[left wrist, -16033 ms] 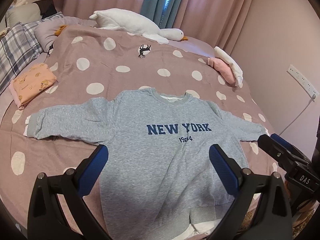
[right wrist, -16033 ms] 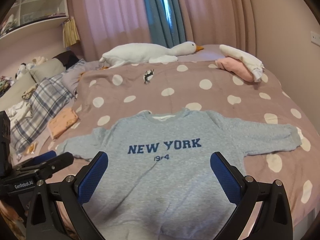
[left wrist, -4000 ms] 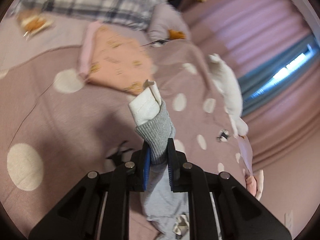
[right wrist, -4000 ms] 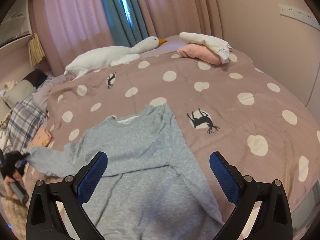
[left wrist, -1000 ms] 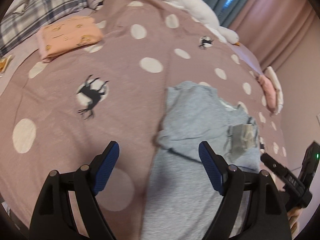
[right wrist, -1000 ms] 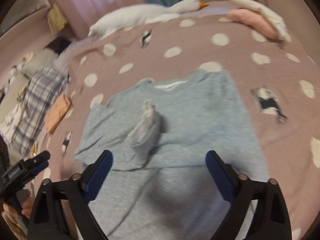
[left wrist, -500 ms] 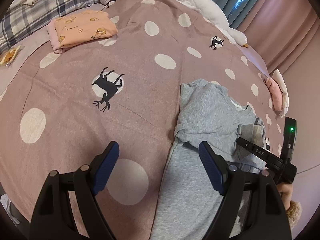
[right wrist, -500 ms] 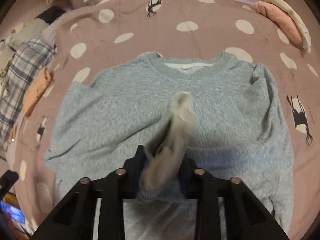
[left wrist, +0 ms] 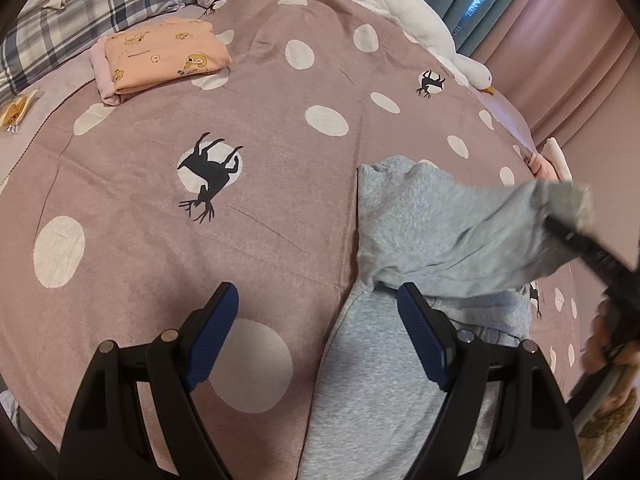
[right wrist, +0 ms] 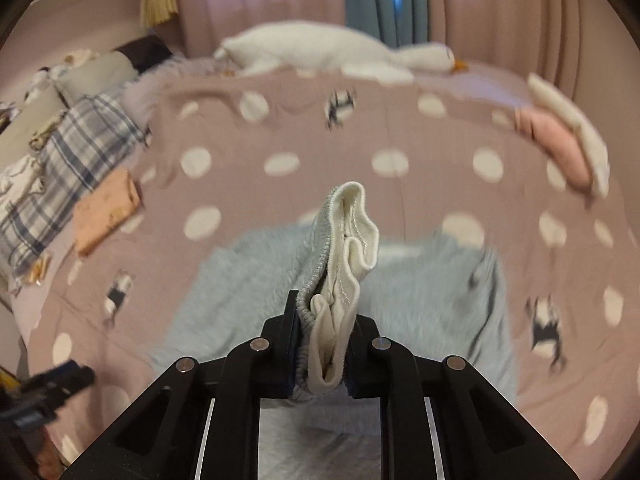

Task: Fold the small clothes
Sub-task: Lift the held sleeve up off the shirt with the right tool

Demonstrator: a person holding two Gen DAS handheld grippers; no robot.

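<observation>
One sleeve cuff (right wrist: 344,264), now clamped in the right hand-held gripper (right wrist: 320,354), is lifting off the sweatshirt (left wrist: 408,216) for refolding; the left hand-held gripper (left wrist: 318,336) is hanging apart, lower centre.

Bare bedspread (left wrist: 280,184) left of sweatshirt (left wrist: 424,216)

The sweatshirt (left wrist: 420,240) lies on the bedspread (left wrist: 260,128) at right of centre in the left wrist view. One sleeve cuff (right wrist: 344,264) is raised above the body of the garment, clamped in the right gripper (right wrist: 320,352) at the frame's lower middle. The left gripper (left wrist: 318,336), at bottom centre, hangs parted over the garment's left edge. A folded garment (left wrist: 160,56) sits upper left, a plush goose (left wrist: 404,24) along the top, and what seems a second folded pile (right wrist: 560,140), blurred, at upper right.
</observation>
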